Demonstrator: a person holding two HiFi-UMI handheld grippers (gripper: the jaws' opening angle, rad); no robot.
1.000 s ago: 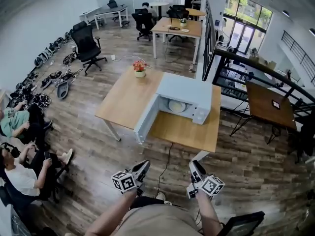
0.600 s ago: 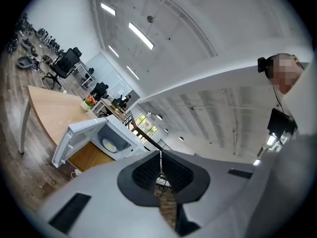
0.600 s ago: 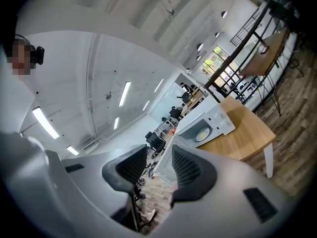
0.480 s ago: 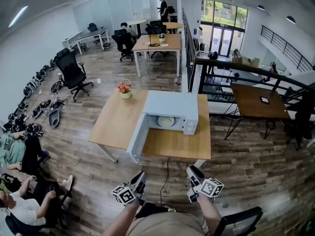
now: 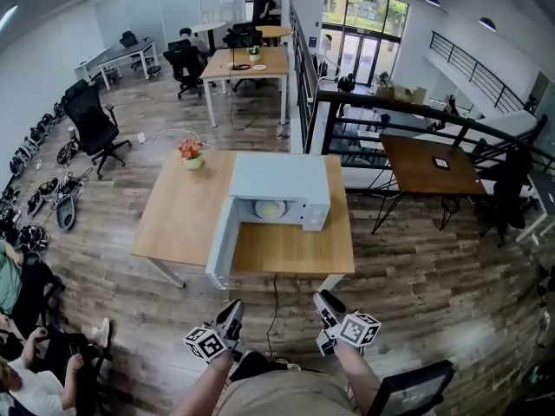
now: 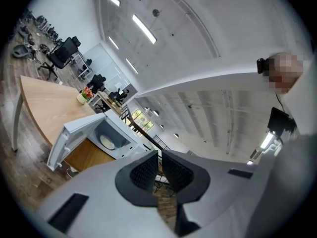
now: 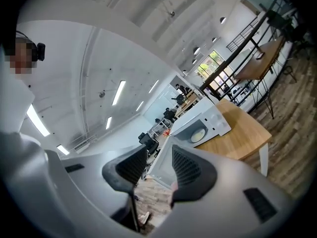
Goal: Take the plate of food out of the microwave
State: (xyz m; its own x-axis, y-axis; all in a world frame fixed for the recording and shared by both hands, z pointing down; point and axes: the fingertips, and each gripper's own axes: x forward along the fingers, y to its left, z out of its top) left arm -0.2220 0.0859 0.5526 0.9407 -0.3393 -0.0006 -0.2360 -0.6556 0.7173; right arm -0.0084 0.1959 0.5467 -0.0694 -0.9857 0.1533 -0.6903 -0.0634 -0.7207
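Note:
A pale grey microwave [image 5: 279, 180] stands on a wooden table [image 5: 295, 251], its door [image 5: 220, 243] swung wide open to the left. Inside lies a white plate of food [image 5: 269, 208], also seen in the left gripper view as the plate [image 6: 107, 142] and in the right gripper view as the plate [image 7: 197, 134]. Both grippers are held low by the person's body, well short of the table. My left gripper [image 5: 231, 315] has its jaws almost together with nothing between them. My right gripper [image 5: 326, 306] is open a little and empty.
A pot of flowers [image 5: 191, 152] sits at the table's far left corner. A cable [image 5: 276, 297] hangs from the near edge to the wood floor. A black railing [image 5: 390, 120] and another table [image 5: 429, 165] are on the right; office chairs and people sit at the left.
The view has swung, so the table and microwave now sit further left in the picture. Both grippers keep their place in front of the body, jaws unchanged.

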